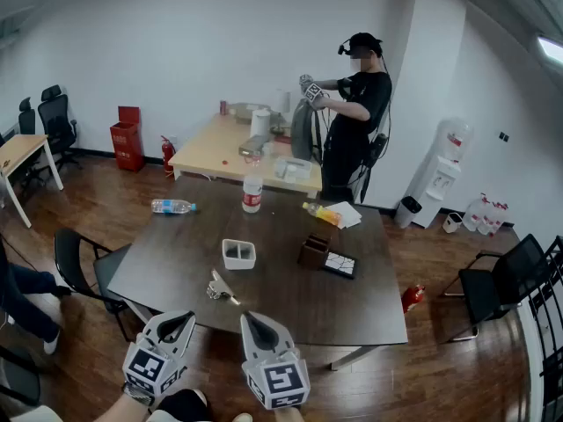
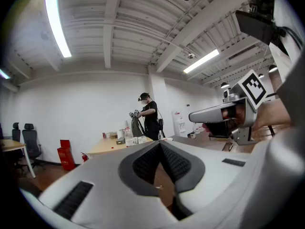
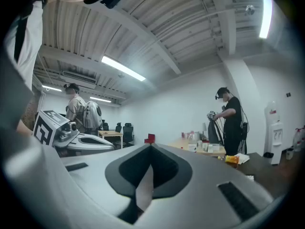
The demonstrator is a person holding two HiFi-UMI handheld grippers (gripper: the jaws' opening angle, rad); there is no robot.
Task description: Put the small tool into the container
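In the head view a small metal tool (image 1: 221,290) lies near the front edge of the dark table (image 1: 290,310). Just beyond it stands a white two-compartment container (image 1: 238,253). My left gripper (image 1: 186,316) and right gripper (image 1: 248,318) hover side by side just short of the table's near edge, both pointing level toward the tool. In the left gripper view the jaws (image 2: 160,143) meet at their tips with nothing between them. The right gripper view shows its jaws (image 3: 151,147) closed together, also empty. Neither gripper touches the tool.
On the table are a brown box (image 1: 313,251), a black tray (image 1: 340,264), an upright bottle (image 1: 252,192), a lying bottle (image 1: 172,206) and a yellow packet (image 1: 324,213). A black chair (image 1: 81,263) stands at the table's left. A person (image 1: 356,112) stands at the far wooden table.
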